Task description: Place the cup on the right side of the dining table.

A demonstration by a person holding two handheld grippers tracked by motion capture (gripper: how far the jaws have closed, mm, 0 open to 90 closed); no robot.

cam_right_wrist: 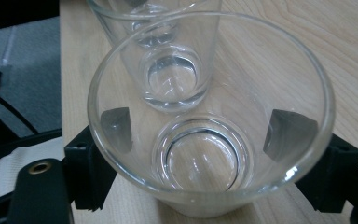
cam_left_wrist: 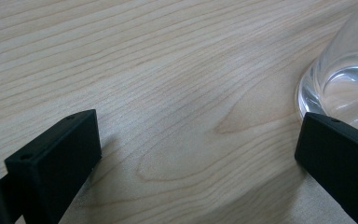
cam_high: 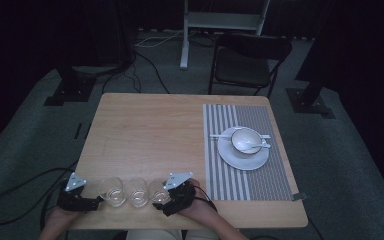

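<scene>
Glasses stand in a row of three along the tabletop's (cam_high: 150,130) near edge, and my right gripper (cam_high: 166,202) has its jaws either side of the rightmost glass (cam_right_wrist: 209,140), upright between them, grip apparently closed on its wall. My left gripper (cam_high: 97,202), jaws wide and empty, sits just left of the leftmost glass (cam_left_wrist: 342,88), whose base touches one jaw.
</scene>
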